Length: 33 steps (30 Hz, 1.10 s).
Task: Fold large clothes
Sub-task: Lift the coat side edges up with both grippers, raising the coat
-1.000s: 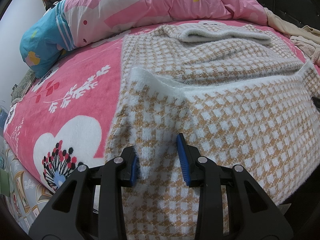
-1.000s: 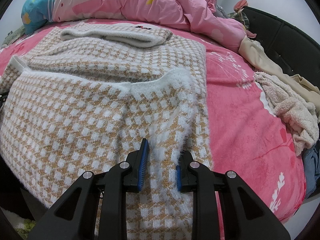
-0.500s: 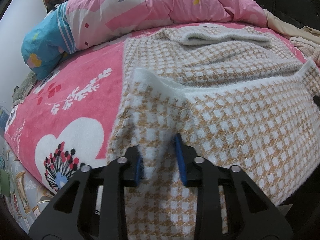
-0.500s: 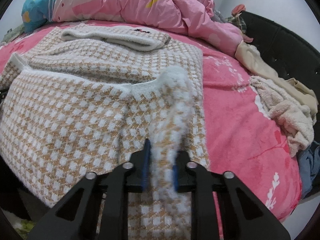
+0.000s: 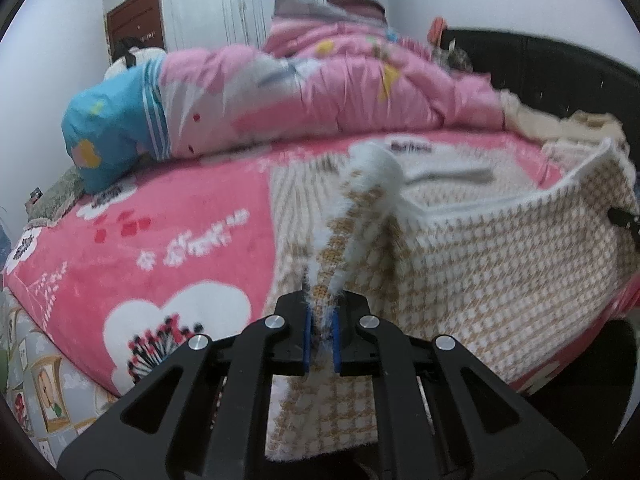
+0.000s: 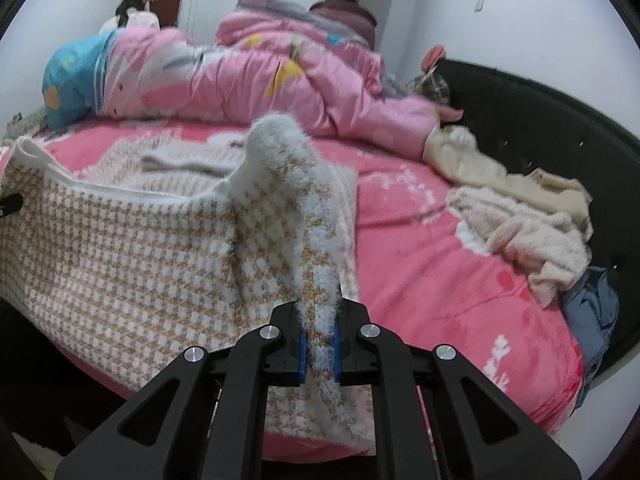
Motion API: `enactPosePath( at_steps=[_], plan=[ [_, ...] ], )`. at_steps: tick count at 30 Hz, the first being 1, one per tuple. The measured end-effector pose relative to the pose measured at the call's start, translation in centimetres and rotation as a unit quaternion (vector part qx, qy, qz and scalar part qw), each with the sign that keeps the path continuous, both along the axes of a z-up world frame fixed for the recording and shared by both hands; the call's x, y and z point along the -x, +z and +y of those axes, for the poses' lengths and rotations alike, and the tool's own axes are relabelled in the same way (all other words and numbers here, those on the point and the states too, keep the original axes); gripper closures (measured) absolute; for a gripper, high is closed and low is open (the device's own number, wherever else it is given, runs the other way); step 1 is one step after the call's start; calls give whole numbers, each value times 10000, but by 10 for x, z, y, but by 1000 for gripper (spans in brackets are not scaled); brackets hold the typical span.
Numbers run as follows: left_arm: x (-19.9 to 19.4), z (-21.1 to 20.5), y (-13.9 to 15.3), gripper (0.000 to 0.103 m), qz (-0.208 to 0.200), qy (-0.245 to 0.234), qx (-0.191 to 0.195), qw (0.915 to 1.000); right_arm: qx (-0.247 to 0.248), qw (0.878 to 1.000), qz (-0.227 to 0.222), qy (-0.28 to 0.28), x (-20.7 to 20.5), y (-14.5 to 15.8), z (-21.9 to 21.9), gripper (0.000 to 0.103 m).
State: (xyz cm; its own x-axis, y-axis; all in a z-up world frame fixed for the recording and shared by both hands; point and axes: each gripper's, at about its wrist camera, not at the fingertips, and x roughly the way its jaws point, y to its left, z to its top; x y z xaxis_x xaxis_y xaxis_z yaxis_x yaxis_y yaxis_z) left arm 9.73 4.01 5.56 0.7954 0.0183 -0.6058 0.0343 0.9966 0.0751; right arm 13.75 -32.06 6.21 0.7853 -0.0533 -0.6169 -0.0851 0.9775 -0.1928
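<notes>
bottom centre of each view, the left gripper (image 5: pixel 320 338) and right gripper (image 6: pixel 319 350) have their fingers pinching the checked sweater (image 5: pixel 500 280), its near edge raised off the pink bed (image 5: pixel 160 248). likely mid-fold; next, carry that edge toward the quilt (image 6: pixel 248 76).

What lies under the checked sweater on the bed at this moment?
The checked sweater rests on the pink blanket, which shows around it. Both the left gripper and right gripper pinch its raised near edge. Whatever lies beneath its middle is covered.
</notes>
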Motion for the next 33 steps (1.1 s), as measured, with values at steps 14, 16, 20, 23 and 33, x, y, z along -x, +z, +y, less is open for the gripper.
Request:
enactPosePath(
  at_steps=[14,16,20,23,33],
  plan=[
    [-125,4,81,96,-759,-194,-264,9966,-105,9961,-761,426,-133,67,-7,94],
    [-171,10,78,96,-502,-191,-142,9985,-234,9971,-554,473,-175,60,-12,94],
    [-253,23,42,96,277,-162,155,9994,-300,9980,108,549,-245,15,-10,94],
    [-302,31,-13,91,1166,-69,320,9926,-578,9902,1104,634,-294,-42,-22,94],
    [-308,96,-16,61,1353,76,1646,9770,-1783,9770,1020,579,-273,-9,-121,43]
  ],
)
